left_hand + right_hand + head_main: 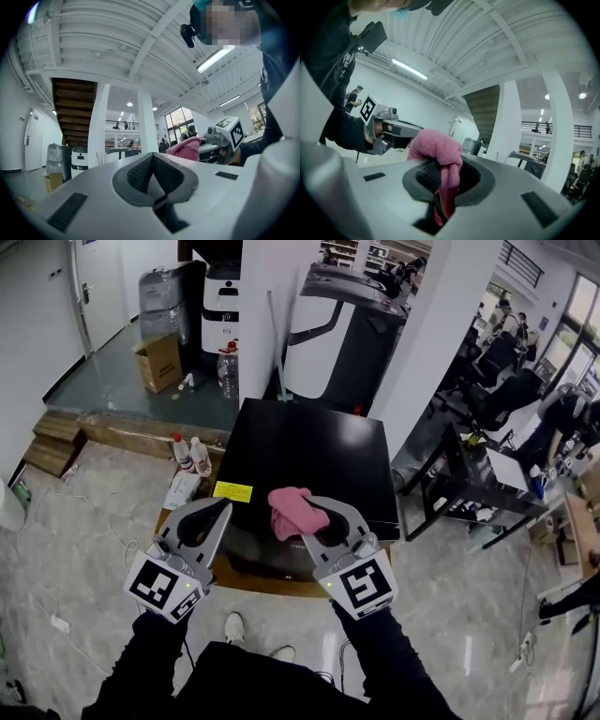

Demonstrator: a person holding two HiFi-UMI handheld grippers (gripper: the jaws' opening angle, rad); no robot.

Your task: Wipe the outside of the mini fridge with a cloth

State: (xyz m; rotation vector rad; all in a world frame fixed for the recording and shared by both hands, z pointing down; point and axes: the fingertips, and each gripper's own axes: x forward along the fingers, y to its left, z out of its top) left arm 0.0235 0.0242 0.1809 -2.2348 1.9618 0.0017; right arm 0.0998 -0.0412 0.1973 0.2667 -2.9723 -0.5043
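The black mini fridge stands below me, and I look down on its flat top. My right gripper hovers over the fridge's front edge, shut on a pink cloth that bunches out to the left of its jaws. In the right gripper view the cloth is pinched between the pads of the right gripper and hangs down the slot. My left gripper is level with it over the fridge's front left corner, shut and empty. Both gripper cameras face the ceiling.
A yellow label is on the fridge top's front left. Two bottles stand on the floor to the left. A cardboard box and a treadmill lie beyond. A dark desk stands at the right.
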